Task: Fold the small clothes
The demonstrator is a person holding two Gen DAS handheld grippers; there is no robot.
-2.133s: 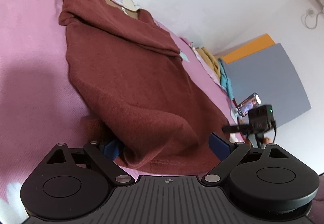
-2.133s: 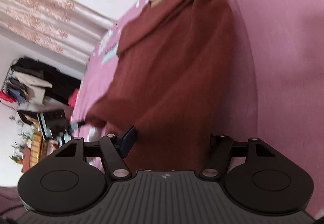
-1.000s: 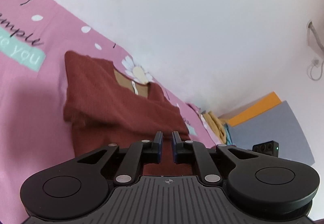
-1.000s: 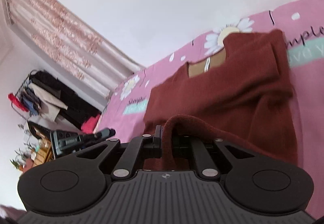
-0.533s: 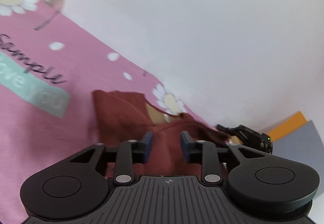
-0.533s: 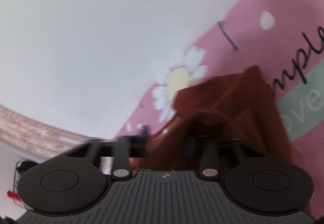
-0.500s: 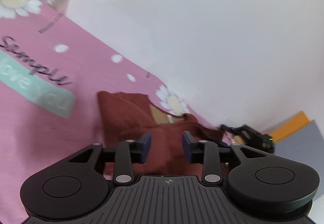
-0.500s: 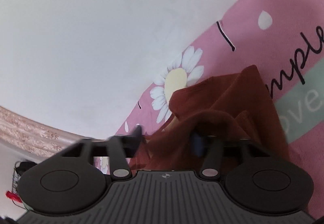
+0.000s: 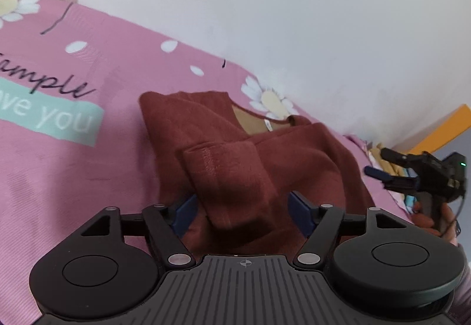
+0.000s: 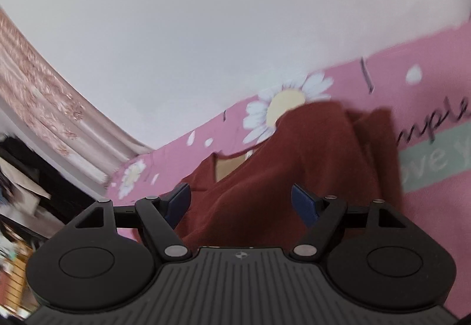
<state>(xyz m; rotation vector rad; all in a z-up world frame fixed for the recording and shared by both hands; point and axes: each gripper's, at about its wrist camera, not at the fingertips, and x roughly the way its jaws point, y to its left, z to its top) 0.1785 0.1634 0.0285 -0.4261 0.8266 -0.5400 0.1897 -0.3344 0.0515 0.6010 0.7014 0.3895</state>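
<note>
- Left gripper (image 9: 240, 208): jaws spread wide, holding nothing, folded hem lying loose between them.
- Right gripper (image 10: 240, 204): jaws just opening, nothing gripped.
- Maroon top (image 9: 235, 166): folded on pink sheet (image 9: 59, 166).

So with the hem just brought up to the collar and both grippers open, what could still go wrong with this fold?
1. In the left wrist view the folded-over hem flap sits bunched and crooked on the brown top, so the fold may end up uneven unless smoothed.
2. Cloth lies between the blue pads of the left gripper and the right gripper, whose jaws have just been opening; pulling back could drag the layer off.
3. The top lies close to the wall edge of the pink bedspread.
</note>
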